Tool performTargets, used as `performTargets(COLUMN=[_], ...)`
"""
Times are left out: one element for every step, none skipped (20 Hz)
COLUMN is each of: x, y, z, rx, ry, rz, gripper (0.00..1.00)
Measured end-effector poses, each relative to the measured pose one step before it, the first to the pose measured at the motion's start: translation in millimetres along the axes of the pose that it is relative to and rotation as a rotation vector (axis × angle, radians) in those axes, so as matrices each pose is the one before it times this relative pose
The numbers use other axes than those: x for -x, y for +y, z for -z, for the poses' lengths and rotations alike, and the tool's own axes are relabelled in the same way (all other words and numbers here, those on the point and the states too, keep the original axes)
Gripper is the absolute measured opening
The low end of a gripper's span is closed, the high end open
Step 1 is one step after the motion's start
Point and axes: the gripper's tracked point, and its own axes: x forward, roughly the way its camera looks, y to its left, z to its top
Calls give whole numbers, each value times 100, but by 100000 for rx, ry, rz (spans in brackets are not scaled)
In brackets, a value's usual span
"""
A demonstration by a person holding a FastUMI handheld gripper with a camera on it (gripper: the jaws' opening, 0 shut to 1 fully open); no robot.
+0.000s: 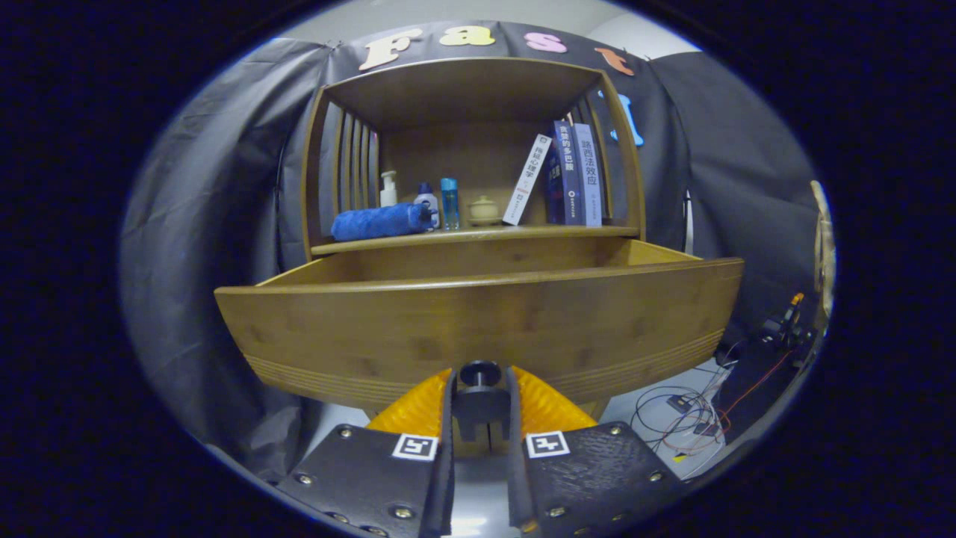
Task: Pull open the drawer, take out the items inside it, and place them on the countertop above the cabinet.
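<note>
Jaws pinching the dark knob (480,373) on the drawer (478,329) front, gripper (480,407) fingers either side. Drawer: pulled out beneath the countertop (478,233); contents hidden behind its front. Step: opening, apparently near done. Next: release knob, lift over front, reach in. Writing: Chinese titles on book spines (571,175), too small to read reliably

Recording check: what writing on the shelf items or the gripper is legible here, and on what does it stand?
"路西法效应": spine of the grey-blue book.
"贪婪的多巴胺": spine of the dark blue book.
White leaning book: title too blurred.
Blue bottle: print too small.
Gripper, shut on the drawer knob: square marker on each finger, no words.
</note>
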Motion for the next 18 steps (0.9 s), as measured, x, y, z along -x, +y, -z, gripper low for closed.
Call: performTargets(x=[394,355,354,392,194,-12,-55,-28,4,473,679,468,740,548,263,228,-4,26], y=[-64,-106,137,105,64,7,-62,67,93,-82,-438,16,413,822,476,415,332,186], z=[142,142,121,109,184,14,-28,17,15,-4,-491,-838,-858,-785,-415,-697,-755,-1014], rx=[-694,-477,249,1993,1398,1885,-721,-1911,-1443,-761,986,2141,1808,1874,1551,1204,247,-5], ry=[517,651,-278,633,-172,924,321,1309,1248,1526,-1679,-2153,-1799,-683,-503,-371,-679,-1199], rz=[286,318,48,-300,-56,-148,-198,-382,-396,1476,3540,2423,567,-607,347,99,-57,473], gripper=[29,29,29,29,29,29,29,29,29,35,40,46,56,67,78,88,89,89])
